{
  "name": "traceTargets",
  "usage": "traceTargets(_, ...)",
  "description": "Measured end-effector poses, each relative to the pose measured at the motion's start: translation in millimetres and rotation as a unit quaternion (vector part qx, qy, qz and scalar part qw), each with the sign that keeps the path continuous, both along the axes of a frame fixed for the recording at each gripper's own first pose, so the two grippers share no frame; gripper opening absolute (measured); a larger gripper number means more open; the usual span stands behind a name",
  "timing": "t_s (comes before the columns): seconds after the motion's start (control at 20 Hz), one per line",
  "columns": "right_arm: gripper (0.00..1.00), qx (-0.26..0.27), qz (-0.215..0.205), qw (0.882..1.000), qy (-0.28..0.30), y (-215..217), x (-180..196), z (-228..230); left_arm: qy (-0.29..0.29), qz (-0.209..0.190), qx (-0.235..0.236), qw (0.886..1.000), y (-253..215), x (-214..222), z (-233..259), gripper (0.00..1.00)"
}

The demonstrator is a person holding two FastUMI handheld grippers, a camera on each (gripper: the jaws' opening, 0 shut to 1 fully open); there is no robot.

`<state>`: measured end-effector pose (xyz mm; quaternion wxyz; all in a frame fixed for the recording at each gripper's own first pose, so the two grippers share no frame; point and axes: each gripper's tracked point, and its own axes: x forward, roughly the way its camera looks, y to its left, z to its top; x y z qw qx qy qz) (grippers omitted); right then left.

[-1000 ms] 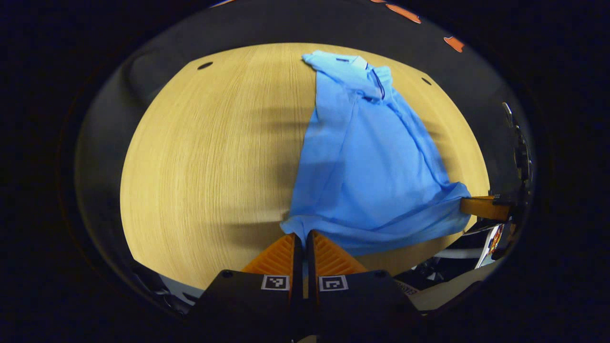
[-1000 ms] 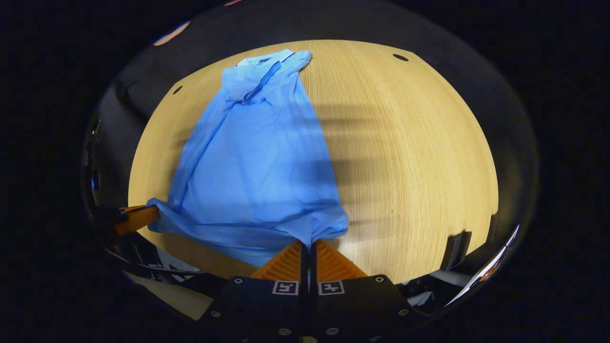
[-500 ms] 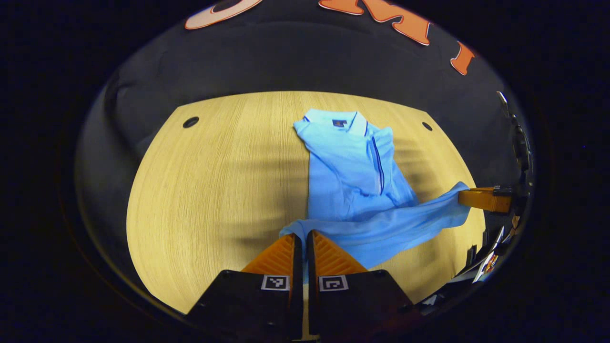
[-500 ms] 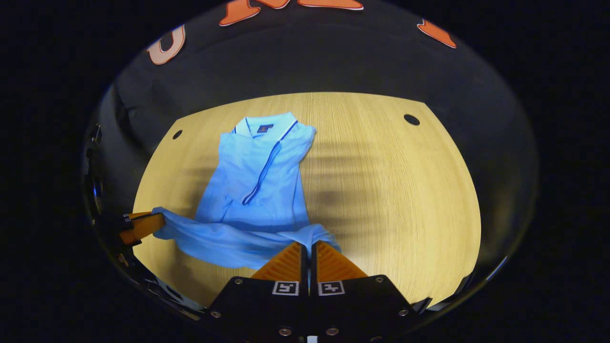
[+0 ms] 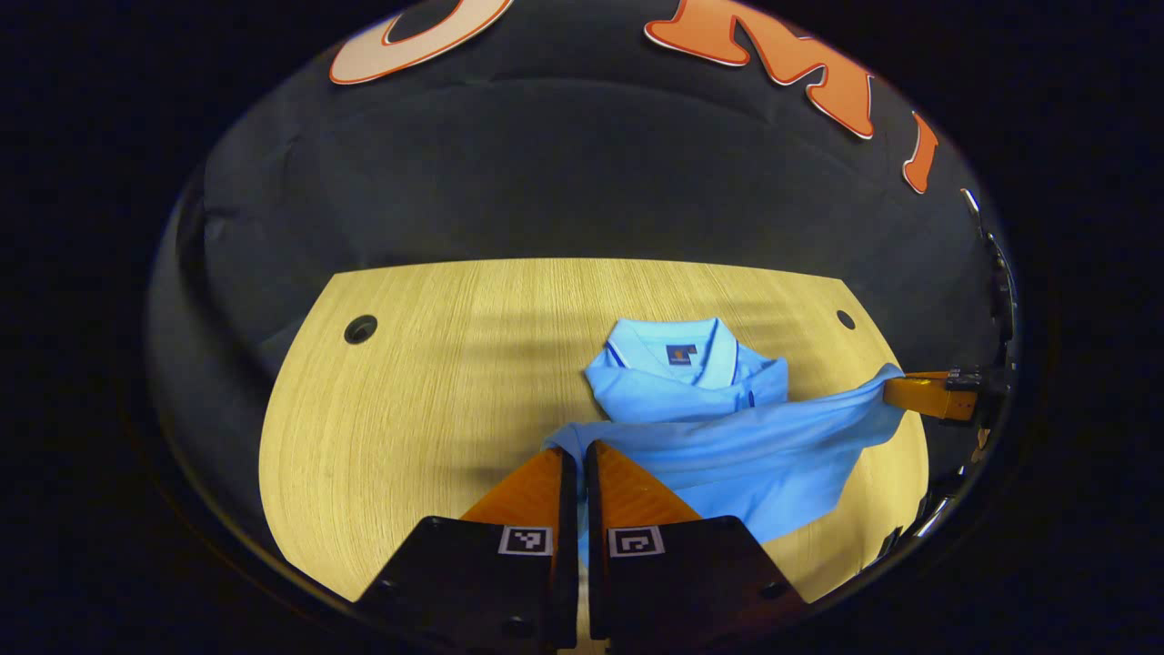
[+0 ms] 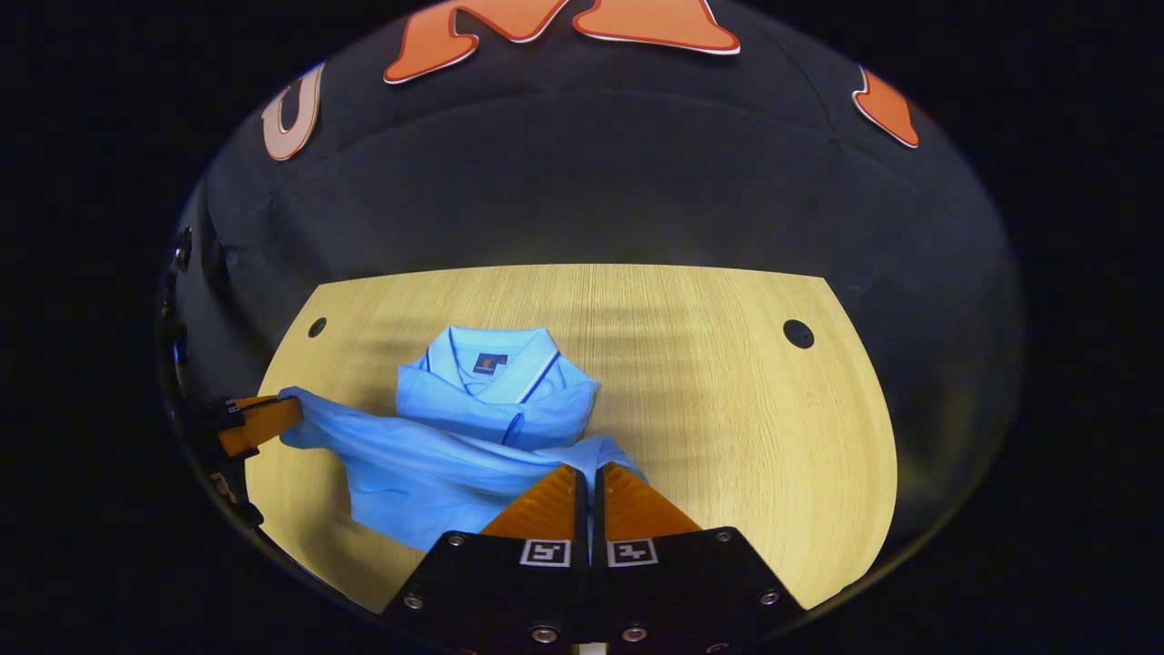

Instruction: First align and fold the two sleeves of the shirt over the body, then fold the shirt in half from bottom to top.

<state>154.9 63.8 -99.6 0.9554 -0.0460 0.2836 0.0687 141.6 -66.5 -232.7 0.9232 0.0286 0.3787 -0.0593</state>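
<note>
A light blue polo shirt [image 5: 727, 437] [image 6: 436, 455] lies on the wooden table, collar toward the far wall. Its bottom hem is lifted and carried over the body toward the collar. My left gripper [image 5: 575, 450] is shut on the hem's left corner. My right gripper [image 6: 589, 471] is shut on the hem's right corner. In the left gripper view the right gripper [image 5: 918, 396] shows at the far right, clamping cloth. In the right gripper view the left gripper [image 6: 259, 420] shows at the far left, doing the same. The hem hangs stretched between the two, just short of the collar.
The wooden table [image 5: 409, 409] [image 6: 727, 391] has small round holes [image 5: 360, 328] [image 6: 798, 333] near its far corners. The black cloth wall stands right behind the table's far edge.
Both grippers have carried the hem forward over the shirt toward the collar. The visible body has shortened, and the wall now looms larger in both views.
</note>
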Motion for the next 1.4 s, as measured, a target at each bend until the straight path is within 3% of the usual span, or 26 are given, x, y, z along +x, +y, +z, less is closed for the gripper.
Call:
traceTargets(0.25,0.01,0.016,-0.024,1.000,0.008,4,62,-23,0.001,0.000,0.020,1.000,3,54,-25,0.09)
traceTargets(0.4,0.02,0.020,-0.037,0.999,0.028,0,73,-39,0.015,0.006,0.028,0.999,5,64,-47,0.09)
traceTargets(0.5,0.09,0.008,-0.030,0.999,0.014,-1,76,-35,0.015,0.013,0.019,1.000,8,63,-45,0.09)
traceTargets(0.65,0.26,0.014,-0.025,1.000,0.012,5,74,-37,-0.011,0.015,0.031,0.999,11,72,-42,0.77)
traceTargets(0.7,0.44,0.023,-0.028,0.999,-0.001,5,73,-28,-0.029,0.017,0.040,0.999,11,74,-32,1.00)
traceTargets(0.85,1.00,0.048,-0.018,0.998,-0.046,10,58,11,-0.078,0.019,0.063,0.995,7,75,-3,1.00)
traceTargets(1.2,0.99,0.023,0.002,0.984,-0.175,-4,-27,105,-0.214,0.016,0.053,0.975,-14,34,95,1.00)
traceTargets(1.4,0.99,0.038,0.011,0.975,-0.219,-22,-72,117,-0.278,0.025,0.035,0.960,-12,-22,153,1.00)
